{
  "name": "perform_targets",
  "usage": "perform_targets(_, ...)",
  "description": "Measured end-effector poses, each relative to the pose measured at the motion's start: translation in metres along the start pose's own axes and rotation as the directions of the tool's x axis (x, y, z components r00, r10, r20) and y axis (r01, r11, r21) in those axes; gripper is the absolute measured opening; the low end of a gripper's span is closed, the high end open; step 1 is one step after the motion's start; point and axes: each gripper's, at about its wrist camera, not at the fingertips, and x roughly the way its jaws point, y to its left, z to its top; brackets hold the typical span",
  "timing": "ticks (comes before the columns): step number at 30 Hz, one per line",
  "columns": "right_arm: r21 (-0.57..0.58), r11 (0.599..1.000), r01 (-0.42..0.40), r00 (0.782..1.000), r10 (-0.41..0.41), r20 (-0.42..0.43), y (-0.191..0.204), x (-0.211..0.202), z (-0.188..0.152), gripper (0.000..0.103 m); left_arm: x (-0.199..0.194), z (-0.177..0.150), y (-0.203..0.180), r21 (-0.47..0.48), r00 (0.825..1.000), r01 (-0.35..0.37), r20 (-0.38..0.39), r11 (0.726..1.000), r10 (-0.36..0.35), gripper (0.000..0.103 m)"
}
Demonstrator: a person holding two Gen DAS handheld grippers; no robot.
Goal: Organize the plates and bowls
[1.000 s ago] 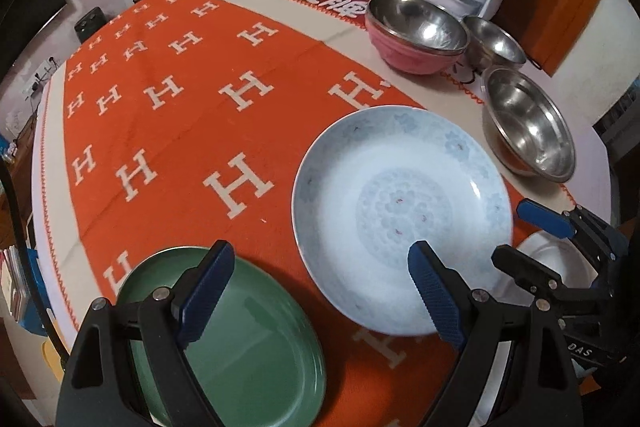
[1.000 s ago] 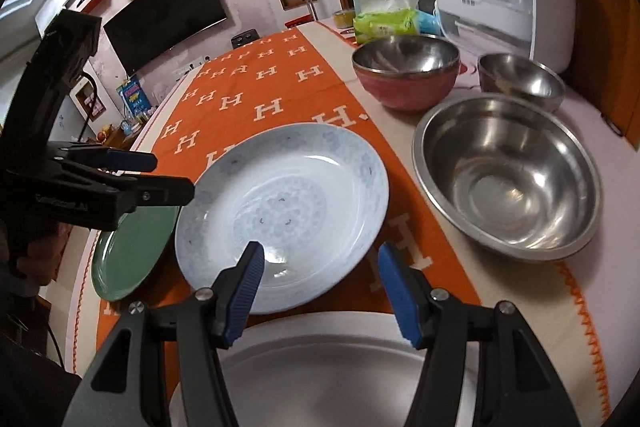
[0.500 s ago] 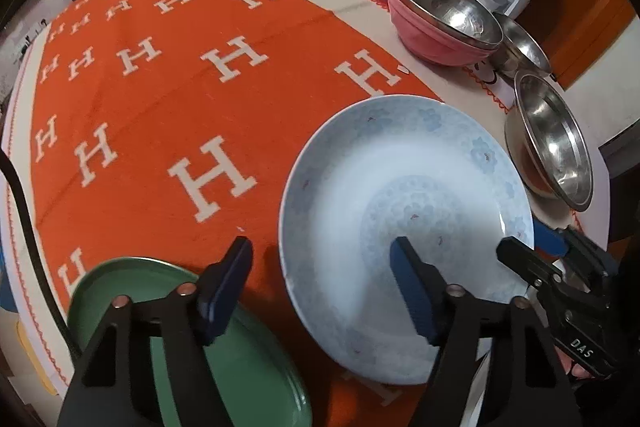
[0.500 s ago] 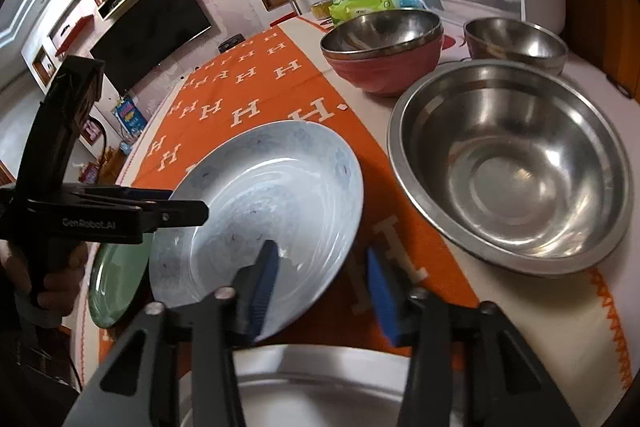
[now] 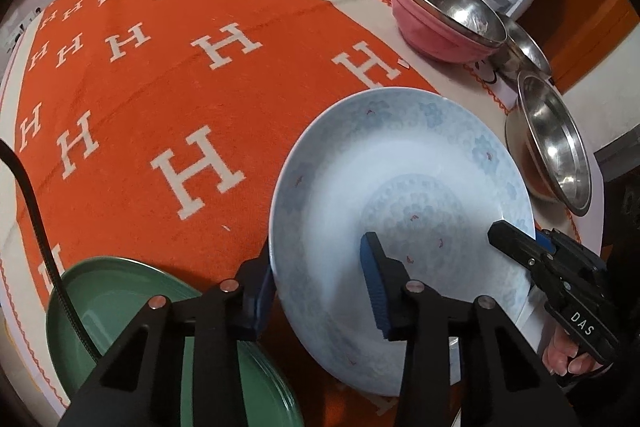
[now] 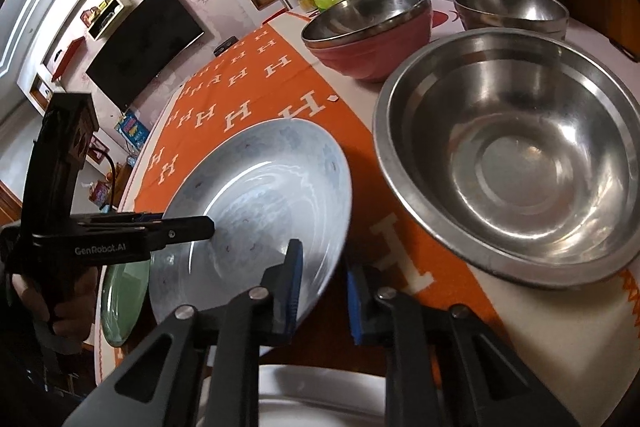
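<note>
**Ana:** Both grippers have dropped toward the pale blue plate (image 5: 400, 195) since a second ago, and their jaws, wide then, are now closing over its rim. It has also come to fill more of the lower right of the left wrist view.

**Ben:** Where does the left gripper (image 5: 320, 287) sit?

**Ana:** At the bottom centre of the left wrist view. One blue pad lies on the plate's upper face, the other is behind the rim at its left edge. The jaws straddle the rim, but I cannot tell whether both pads press yet.

**Ben:** And the right gripper (image 6: 322, 291)?

**Ana:** Bottom centre of the right wrist view, one pad over the plate's inner face, the other outside the rim. Its jaws are closing too, rim between them; firm contact is unclear.

**Ben:** What else is around the plate?

**Ana:** It lies on the orange cloth (image 5: 160, 75) with white H letters. A green plate (image 5: 128, 303) is at the lower left of the left view, just beside it. At the right, a large steel bowl (image 6: 516, 163) stands near; behind it, a pink bowl (image 6: 372, 27) with a steel liner and a small steel bowl (image 6: 512, 11). A white plate (image 6: 320, 399) shows at the bottom edge of the right view.
</note>
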Motion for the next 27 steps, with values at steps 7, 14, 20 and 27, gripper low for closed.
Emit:
perform_targets(7, 0.024, 1.000, -0.009, 1.000, 0.009, -0.010, -0.004, 0.000, 0.003, 0.017, -0.003, -0.004, 0.007, -0.054, 1.000, 0.008, 0.019, 0.999, -0.007, 0.028)
perform_targets(14, 0.038, 0.999, -0.016, 0.999, 0.017, -0.038, -0.002, 0.002, 0.005, 0.015, -0.009, -0.011, 0.013, -0.113, 1.000, -0.007, -0.013, 0.994, 0.006, 0.026)
perform_targets(20, 0.018, 0.999, -0.044, 0.998, 0.045, -0.054, 0.006, 0.001, 0.007, 0.015, -0.034, -0.017, 0.017, -0.140, 1.000, -0.015, 0.008, 0.990, 0.016, 0.027)
perform_targets(27, -0.029, 0.997, -0.070, 0.995, 0.068, -0.071, 0.024, -0.009, 0.007, 0.015, -0.062, -0.021, 0.016, -0.148, 0.999, -0.026, 0.041, 0.989, 0.032, 0.026)
